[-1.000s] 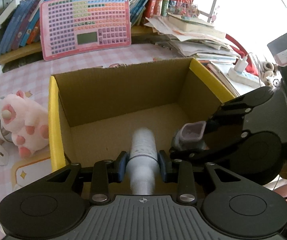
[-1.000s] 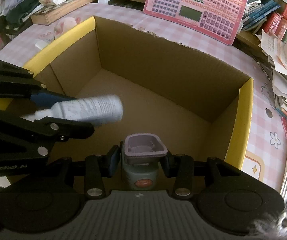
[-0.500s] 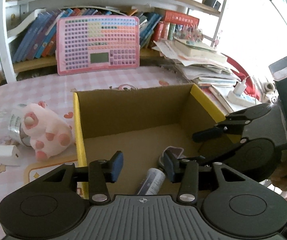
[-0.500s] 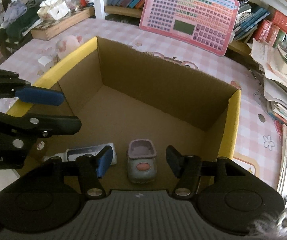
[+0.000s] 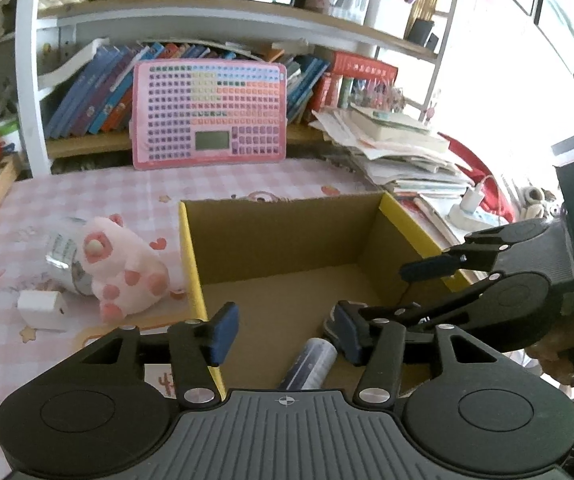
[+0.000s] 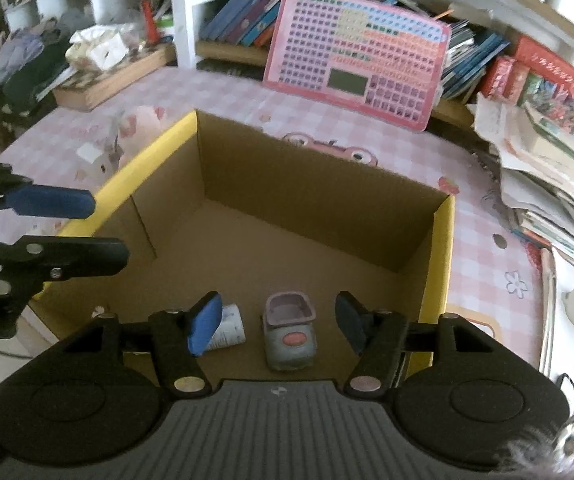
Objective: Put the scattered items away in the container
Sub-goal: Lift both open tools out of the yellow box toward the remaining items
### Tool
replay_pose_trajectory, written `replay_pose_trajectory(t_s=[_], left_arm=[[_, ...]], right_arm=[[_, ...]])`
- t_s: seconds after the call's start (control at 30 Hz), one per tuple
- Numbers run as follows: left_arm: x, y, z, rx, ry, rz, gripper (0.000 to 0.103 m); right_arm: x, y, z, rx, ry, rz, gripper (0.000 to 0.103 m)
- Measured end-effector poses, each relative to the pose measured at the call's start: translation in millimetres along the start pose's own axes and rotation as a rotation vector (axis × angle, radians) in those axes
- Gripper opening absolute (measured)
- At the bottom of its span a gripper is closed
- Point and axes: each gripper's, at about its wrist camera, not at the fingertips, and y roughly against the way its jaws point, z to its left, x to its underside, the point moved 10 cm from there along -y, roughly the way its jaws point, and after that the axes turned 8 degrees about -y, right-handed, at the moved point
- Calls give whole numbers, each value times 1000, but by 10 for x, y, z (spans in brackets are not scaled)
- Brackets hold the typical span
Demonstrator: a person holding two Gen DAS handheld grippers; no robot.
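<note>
Both grippers hung over the near edge of the cardboard box (image 6: 319, 184), each with its jaws spread wide and nothing between them. Below the left gripper (image 5: 285, 330) a white tube (image 5: 311, 364) lay on the box floor, pointing away from it. Below the right gripper (image 6: 279, 322) a small grey toy shoe (image 6: 290, 334) with a red oval patch sat on the box floor, just right of the tube's end (image 6: 229, 326). Left of the left gripper, outside the box on the pink checked desk (image 5: 87, 192), lay a pink plush toy (image 5: 123, 268), touching a silvery can (image 5: 63, 256) behind it, with a small white block (image 5: 43, 310) close by.
</note>
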Motion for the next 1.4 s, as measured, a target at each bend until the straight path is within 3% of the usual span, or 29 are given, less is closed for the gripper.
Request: replay_pose_trajectory(t_s=[0.57, 0.77, 0.87, 1.0, 1.4], left_arm=[[189, 616, 271, 68, -34, -81, 58], [295, 882, 396, 80, -47, -111, 59], [371, 1008, 491, 74, -46, -122, 68], [503, 1145, 630, 67, -35, -123, 70], [902, 1442, 983, 34, -47, -92, 75]], right_arm=[[105, 518, 437, 128, -97, -94, 63], [138, 833, 577, 198, -164, -206, 64], [193, 967, 619, 241, -204, -251, 65], [325, 1093, 701, 289, -263, -289, 68], [766, 1132, 1114, 354, -335, -284, 70]])
